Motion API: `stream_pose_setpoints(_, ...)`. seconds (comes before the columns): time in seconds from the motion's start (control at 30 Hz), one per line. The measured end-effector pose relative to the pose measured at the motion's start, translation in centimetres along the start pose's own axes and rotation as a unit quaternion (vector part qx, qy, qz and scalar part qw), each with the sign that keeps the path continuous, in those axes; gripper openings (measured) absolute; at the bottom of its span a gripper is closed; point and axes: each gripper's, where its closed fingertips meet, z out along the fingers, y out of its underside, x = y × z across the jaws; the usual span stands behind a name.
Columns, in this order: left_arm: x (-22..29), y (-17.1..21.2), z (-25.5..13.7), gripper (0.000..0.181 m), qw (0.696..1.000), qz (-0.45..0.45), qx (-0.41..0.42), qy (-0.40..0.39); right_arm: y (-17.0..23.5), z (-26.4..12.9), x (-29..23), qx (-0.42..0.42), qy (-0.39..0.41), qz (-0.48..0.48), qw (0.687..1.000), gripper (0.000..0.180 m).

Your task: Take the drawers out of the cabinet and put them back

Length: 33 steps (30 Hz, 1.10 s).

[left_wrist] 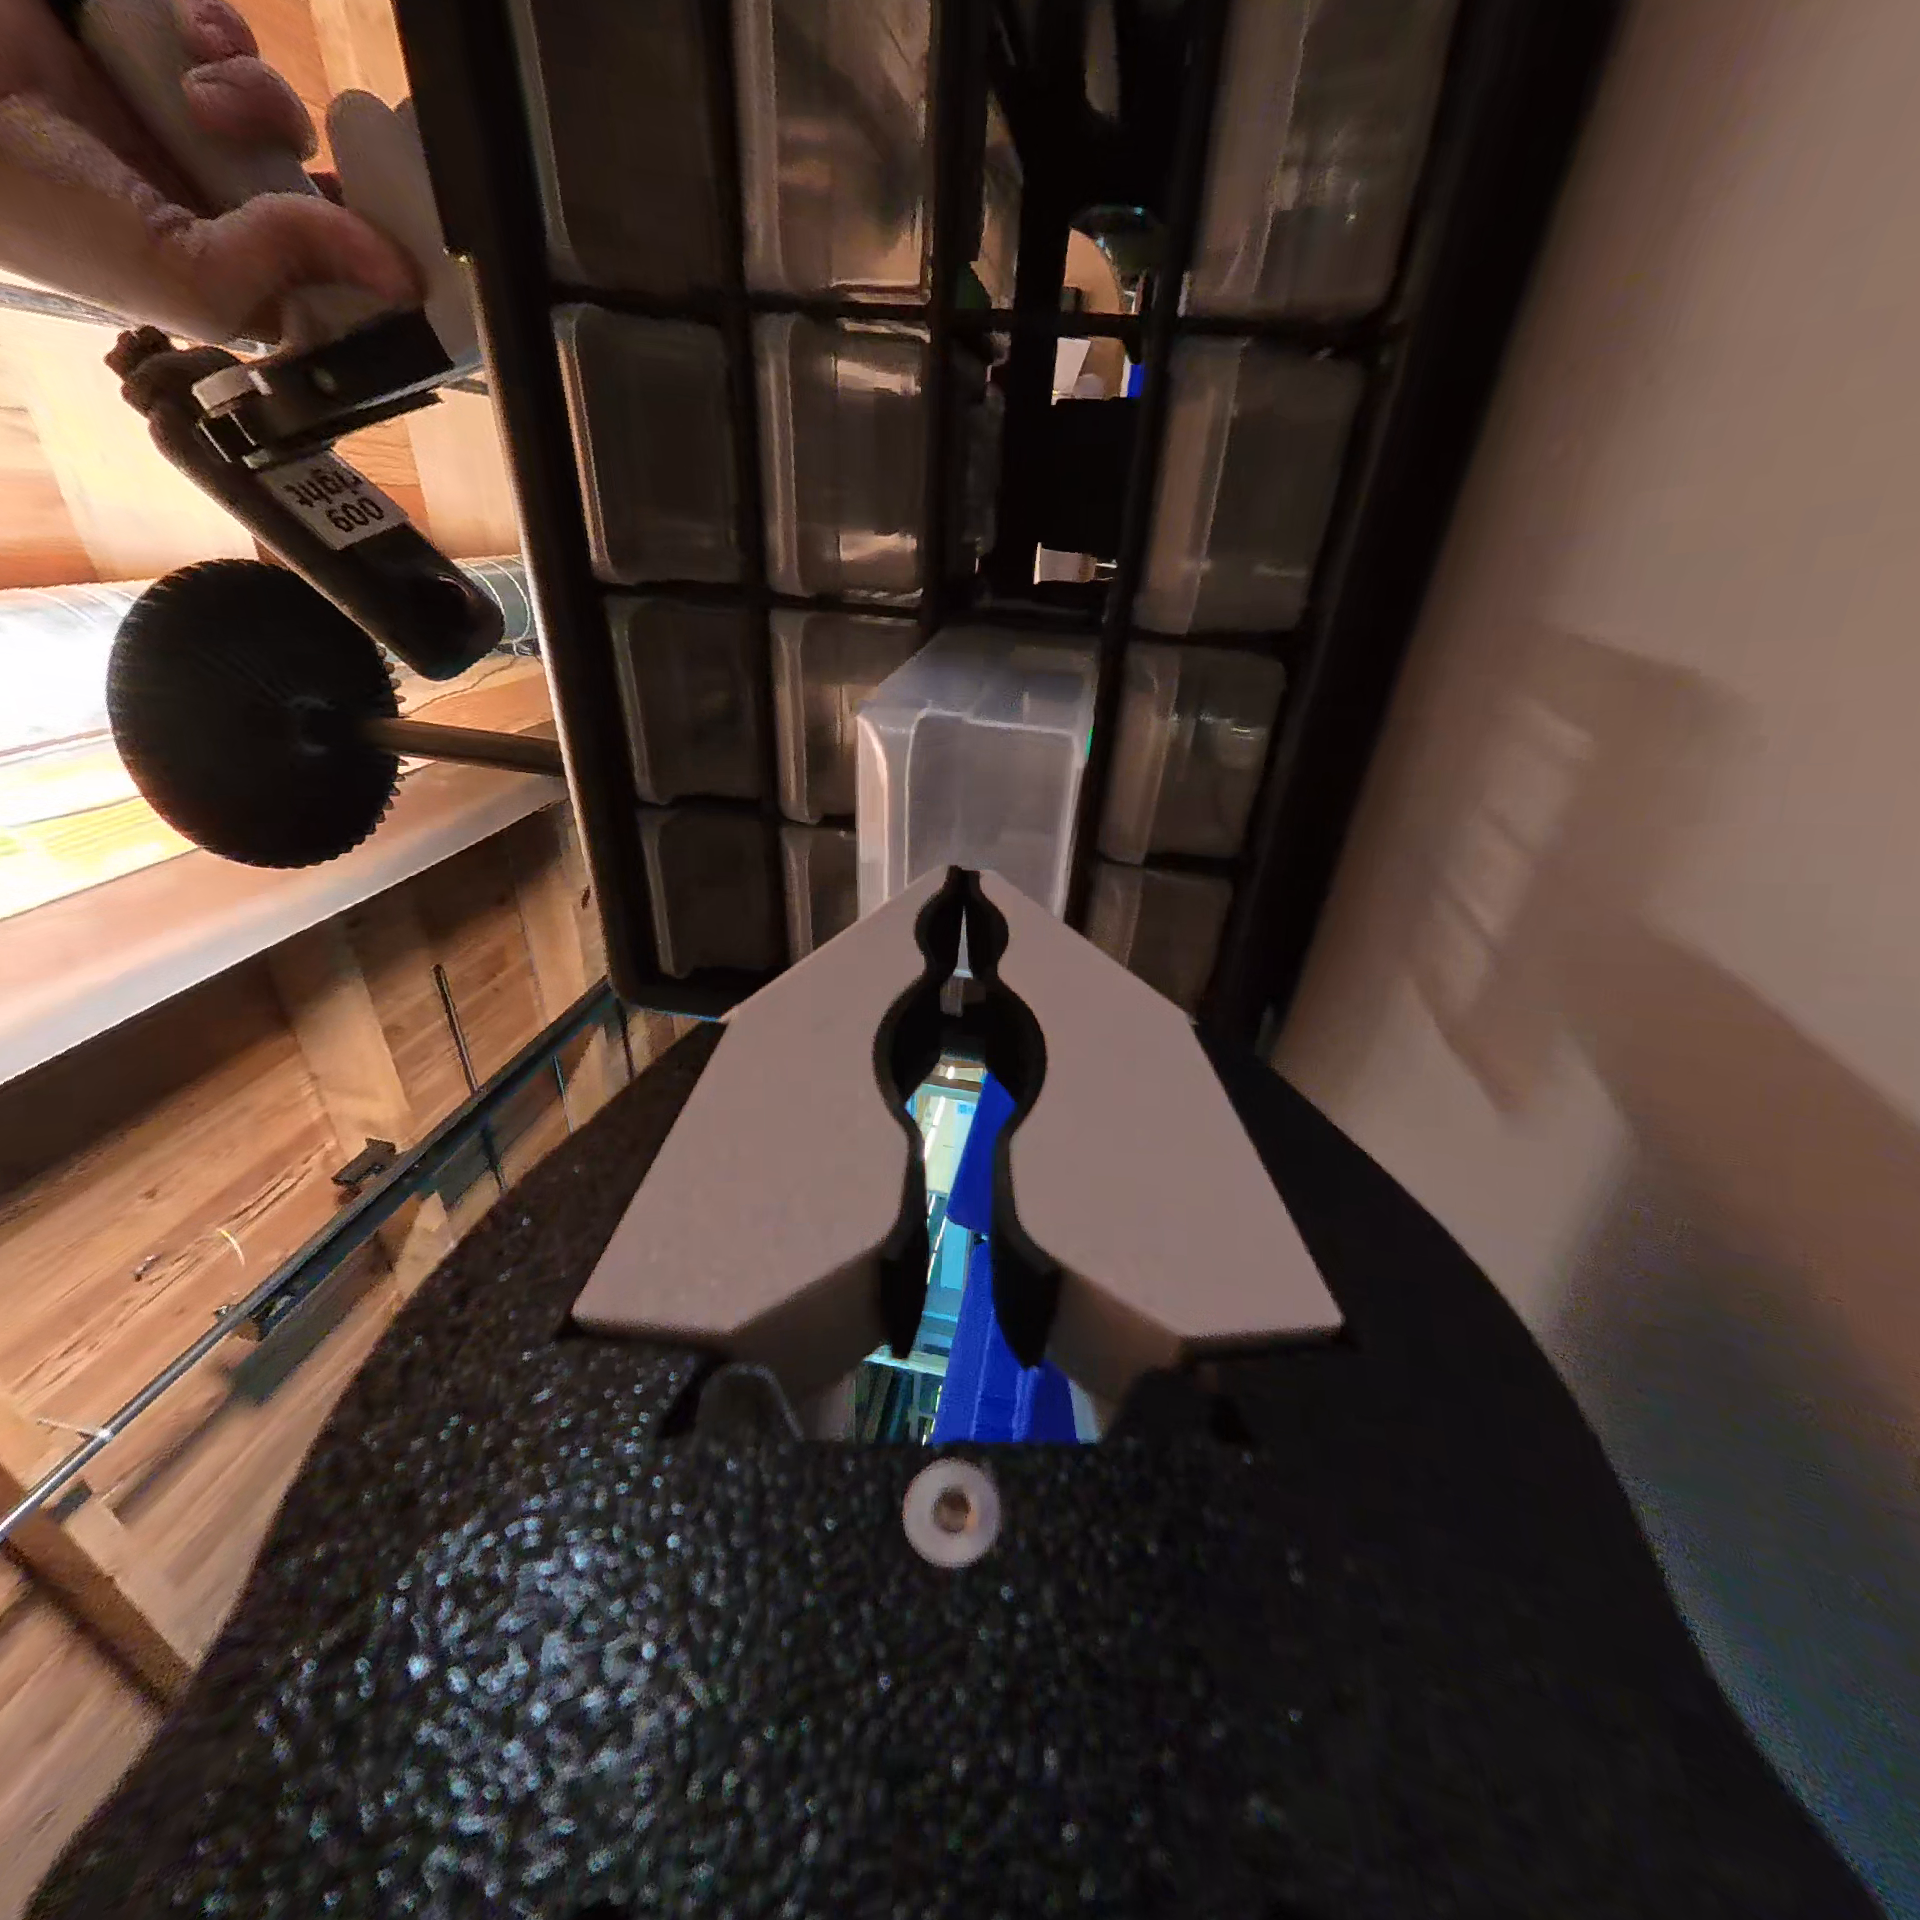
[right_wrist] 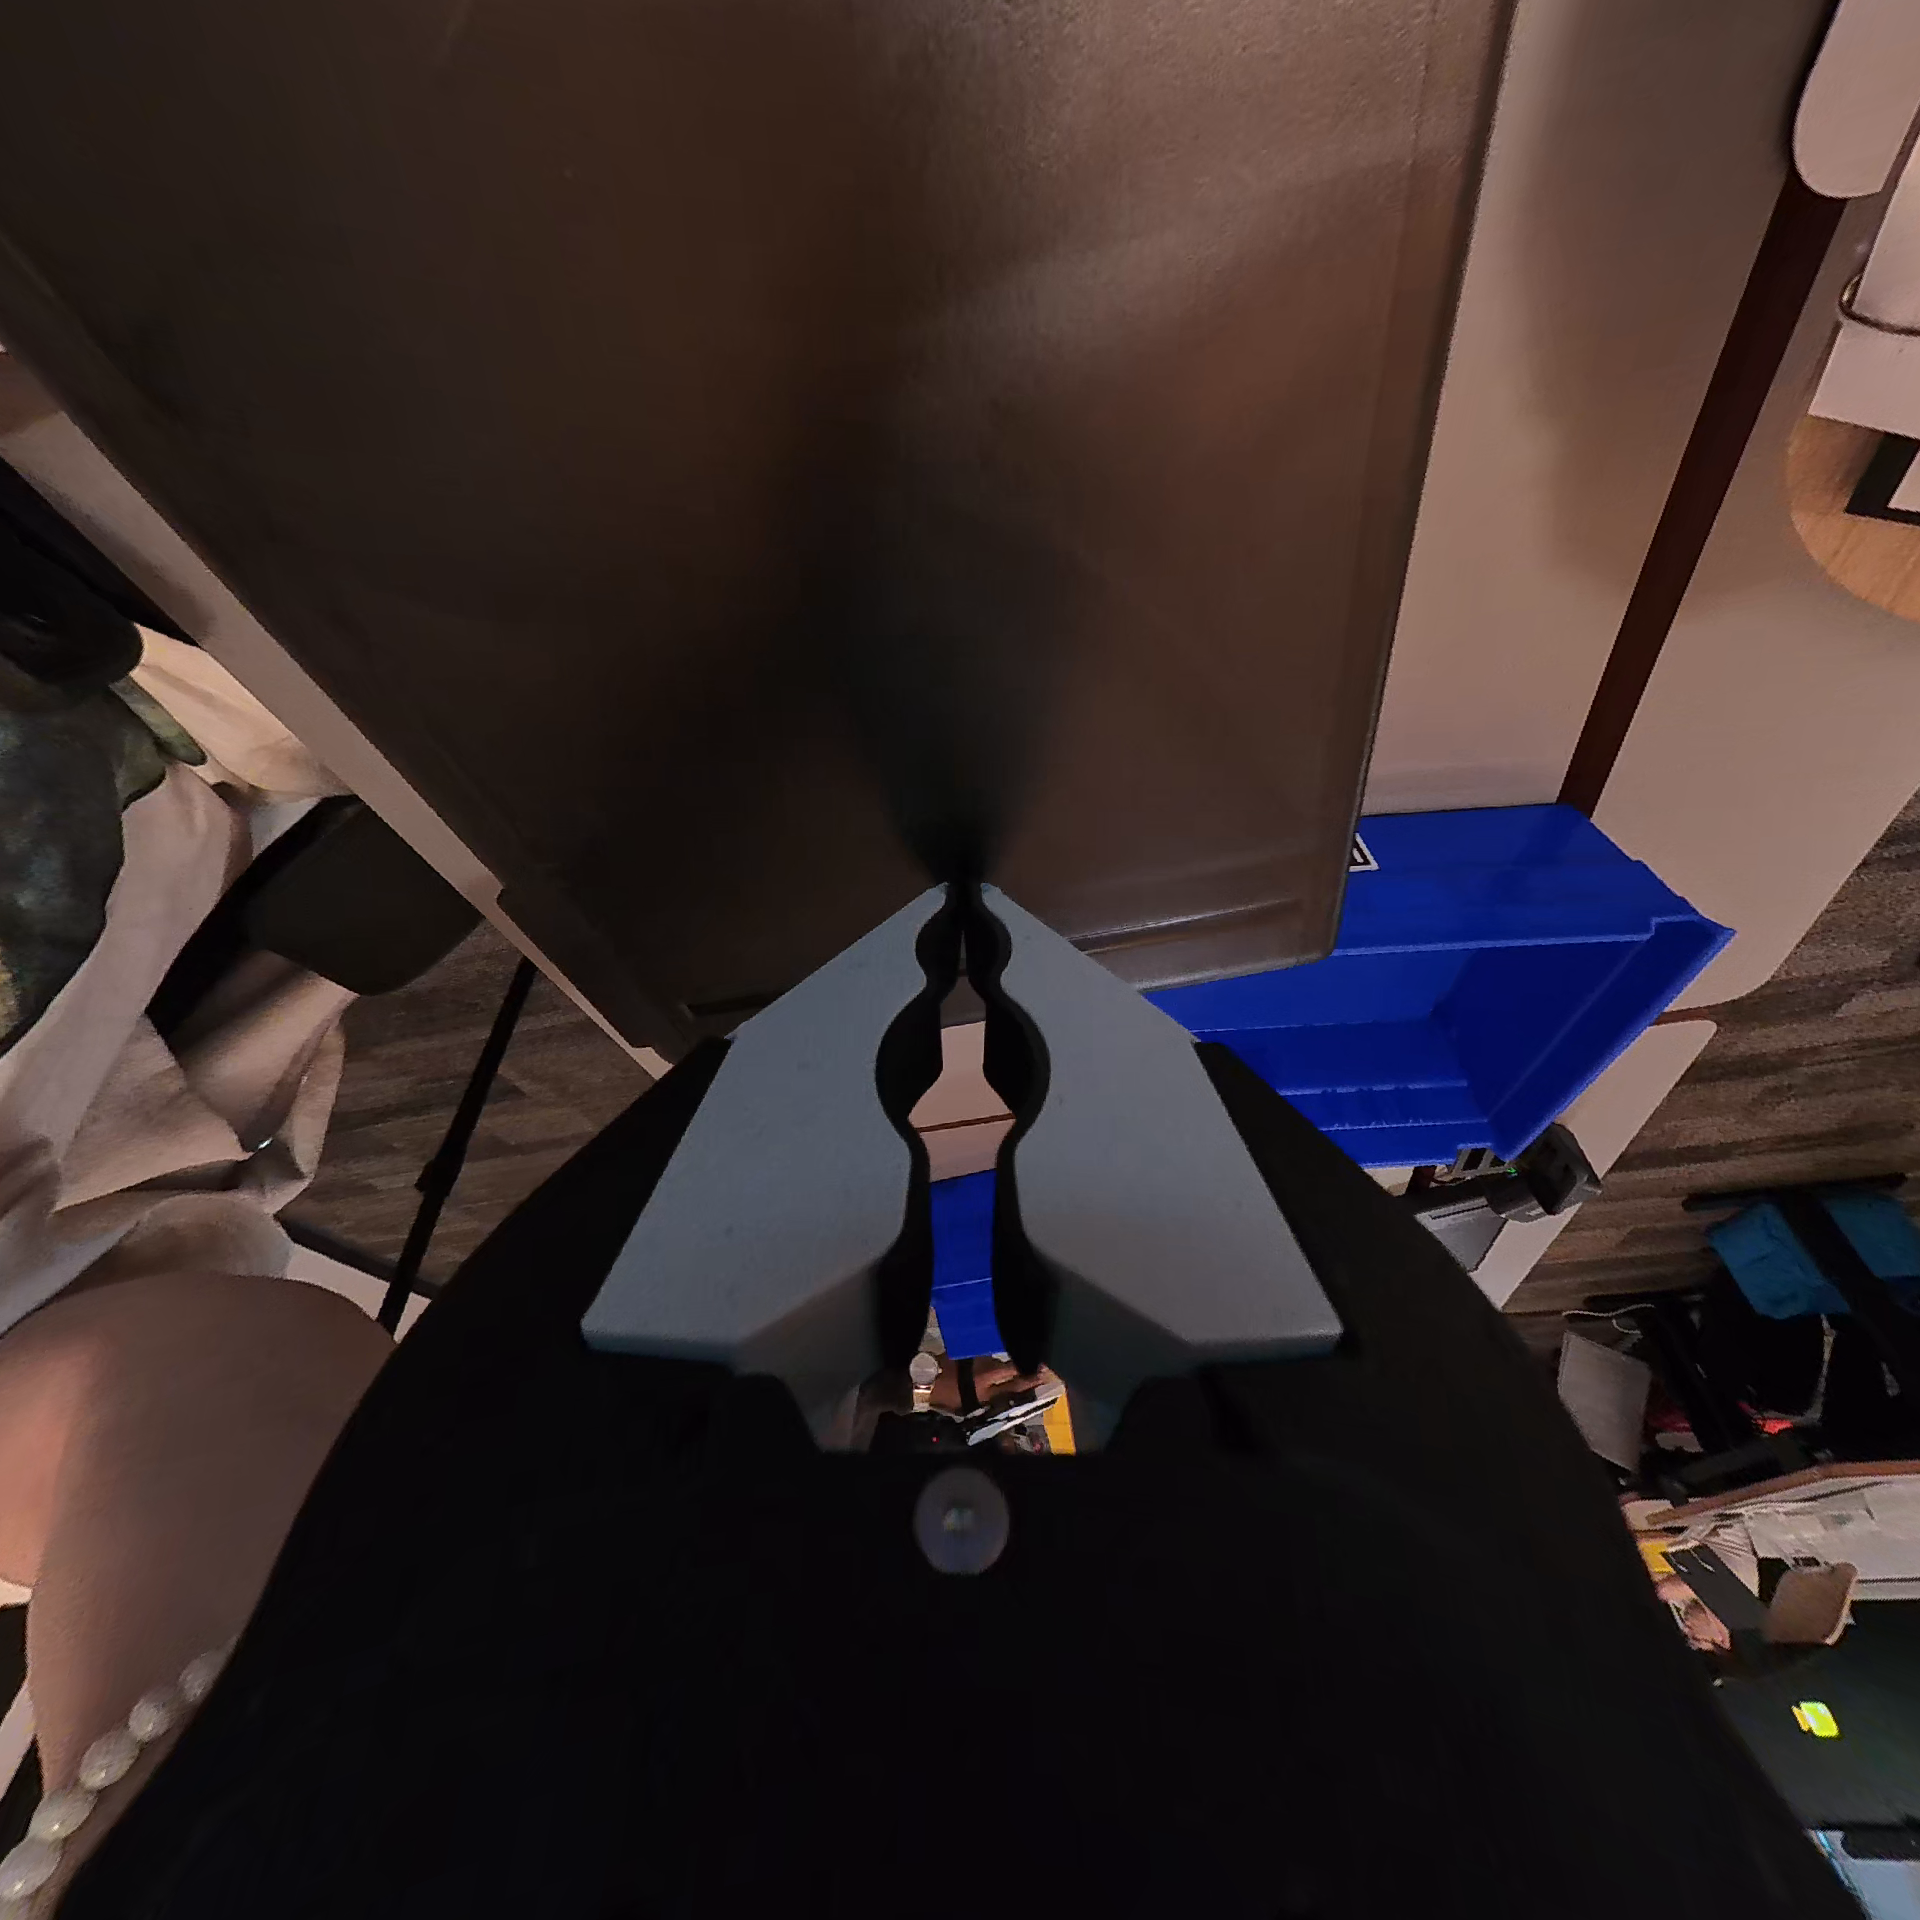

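A black cabinet (left_wrist: 1039, 322) holds a grid of clear plastic drawers. One clear drawer (left_wrist: 977, 769) sticks partly out of its slot in the lower rows. My left gripper (left_wrist: 964, 920) is shut on the thin front tab of that drawer. Slots above it in the same column (left_wrist: 1081, 468) are empty. My right gripper (right_wrist: 964, 896) is shut, with its tips pressed against the cabinet's flat dark outer panel (right_wrist: 727, 416). It holds nothing. The right gripper also shows in the left wrist view (left_wrist: 400, 218), held by a hand against the cabinet's outer edge.
A pale surface (left_wrist: 1610, 727) lies along one side of the cabinet. Blue plastic bins (right_wrist: 1455, 987) sit beyond the cabinet. A person's arm with a bead bracelet (right_wrist: 125, 1455) is close on the left. Wooden beams (left_wrist: 208, 1195) are behind.
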Motion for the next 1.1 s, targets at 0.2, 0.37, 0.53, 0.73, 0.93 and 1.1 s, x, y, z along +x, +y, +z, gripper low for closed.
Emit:
stream_pose_setpoints(0.2, -0.1, -0.2, 1.4, 0.000, 0.999, 0.028, 0.016, -0.009, 0.0, 0.0, 0.0, 0.000, 0.001, 0.003, 1.000, 0.000)
stream_pose_setpoints(0.37, 0.6, -0.1, 3.6, 0.000, 0.999, 0.033, 0.016, 0.007, 0.0, 0.0, 0.0, -0.016, 0.007, 0.005, 1.000, 0.000)
stream_pose_setpoints(0.53, 0.9, 0.0, 5.7, 0.000, 0.999, 0.028, 0.014, 0.019, 0.0, 0.0, 0.0, -0.038, 0.013, 0.002, 0.999, 0.000)
stream_pose_setpoints(0.73, 1.6, 0.2, 7.7, 0.000, 0.999, 0.023, 0.005, 0.034, 0.0, 0.0, 0.0, -0.041, 0.012, 0.004, 0.999, 0.000)
stream_pose_setpoints(0.93, 1.9, -0.1, 7.8, 0.000, 0.999, 0.010, 0.010, 0.034, 0.0, 0.0, 0.0, -0.036, 0.006, 0.006, 0.999, 0.000)
stream_pose_setpoints(1.1, 1.4, -0.3, 7.0, 0.000, 1.000, -0.002, 0.018, 0.022, 0.0, 0.0, 0.0, -0.041, 0.013, 0.004, 0.999, 0.000)
